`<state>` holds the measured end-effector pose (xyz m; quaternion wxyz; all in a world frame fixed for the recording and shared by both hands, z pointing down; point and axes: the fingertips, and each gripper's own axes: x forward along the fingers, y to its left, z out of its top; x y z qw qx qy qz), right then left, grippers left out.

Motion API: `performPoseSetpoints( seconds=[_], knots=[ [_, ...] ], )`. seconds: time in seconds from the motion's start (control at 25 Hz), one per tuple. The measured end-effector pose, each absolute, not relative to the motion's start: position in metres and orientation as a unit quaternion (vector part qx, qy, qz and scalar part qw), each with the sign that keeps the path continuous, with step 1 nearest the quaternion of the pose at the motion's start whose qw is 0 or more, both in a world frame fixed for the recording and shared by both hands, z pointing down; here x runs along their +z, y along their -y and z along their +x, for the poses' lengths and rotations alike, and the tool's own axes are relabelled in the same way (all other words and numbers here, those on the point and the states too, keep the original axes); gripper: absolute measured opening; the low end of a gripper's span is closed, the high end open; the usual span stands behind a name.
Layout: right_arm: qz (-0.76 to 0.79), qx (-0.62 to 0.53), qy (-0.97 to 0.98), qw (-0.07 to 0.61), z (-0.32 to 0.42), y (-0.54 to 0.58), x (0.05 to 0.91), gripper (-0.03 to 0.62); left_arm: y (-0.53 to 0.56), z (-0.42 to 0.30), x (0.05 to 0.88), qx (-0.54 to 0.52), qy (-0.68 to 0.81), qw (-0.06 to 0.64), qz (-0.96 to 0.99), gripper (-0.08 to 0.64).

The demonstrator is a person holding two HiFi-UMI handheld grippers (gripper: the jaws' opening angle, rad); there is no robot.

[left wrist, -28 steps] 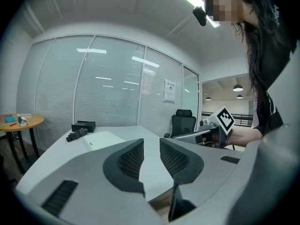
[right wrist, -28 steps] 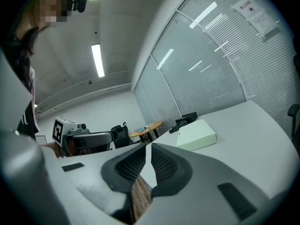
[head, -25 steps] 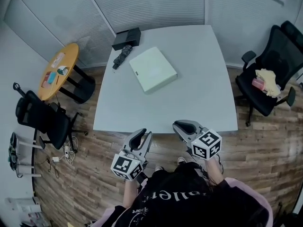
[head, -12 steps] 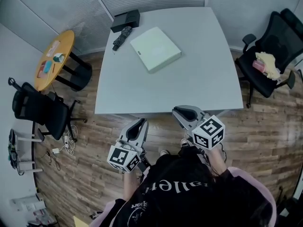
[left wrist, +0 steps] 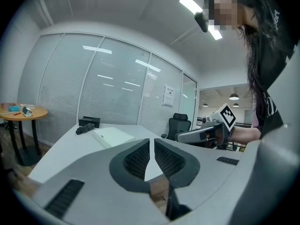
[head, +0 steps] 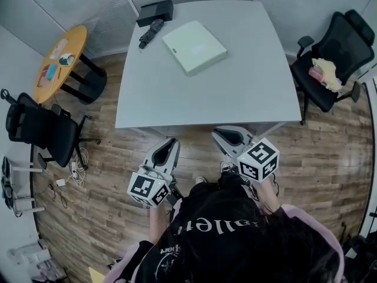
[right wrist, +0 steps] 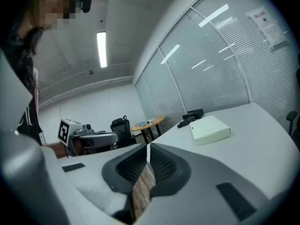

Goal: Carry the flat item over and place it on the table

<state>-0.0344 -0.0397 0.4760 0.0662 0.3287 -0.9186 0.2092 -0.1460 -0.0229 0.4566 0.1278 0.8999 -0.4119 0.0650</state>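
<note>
Risk, grip: the flat item (head: pixel 194 47) lay flush on the table (head: pixel 224 93), so jaws meeting its side would likely have shoved it along rather than caught it.
Risk, neighbours: a shove toward the far-left corner could have run it into the folded umbrella (head: pixel 150 33) or the black box (head: pixel 155 12).
Risk, balance: lifted by one edge alone, so wide a thing would probably have tipped and slipped.
Risk, reach: the item sat well apart from both grippers, across most of the table top.
Left gripper (head: pixel 169 143): jaws drawn together with only a slit between them, nothing held, hanging over the floor just off the near edge.
Right gripper (head: pixel 227 135): jaws together, empty, also just off the near edge.
Flat item, place: on the table's far-left part, close to the far edge, turned askew to it.
Surface: pale, smooth, otherwise bare.
Room: wood-plank floor (head: pixel 100 187), glass walls with blinds, round orange side table (head: pixel 75 40) at left, black chairs at left (head: pixel 38 128) and right (head: pixel 333 58).
</note>
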Motion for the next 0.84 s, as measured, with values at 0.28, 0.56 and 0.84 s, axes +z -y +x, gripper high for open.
performPoseSetpoints(
  seconds=[0.28, 0.56, 0.84],
  knots=[
    [0.33, 0.209, 0.918, 0.062, -0.049, 0.031, 0.473, 0.034, 0.015, -0.161, 0.451, 0.04, 0.406, 0.135, 0.903, 0.048],
    [0.333, 0.203, 0.919, 0.061, -0.056, 0.028, 0.468, 0.034, 0.011, -0.177, 0.447, 0.035, 0.421, 0.123, 0.898, 0.043],
    [0.336, 0.203, 0.918, 0.059, -0.06, 0.022, 0.467, 0.034, 0.003, -0.184, 0.438, 0.012, 0.416, 0.116, 0.902, 0.04]
  ],
)
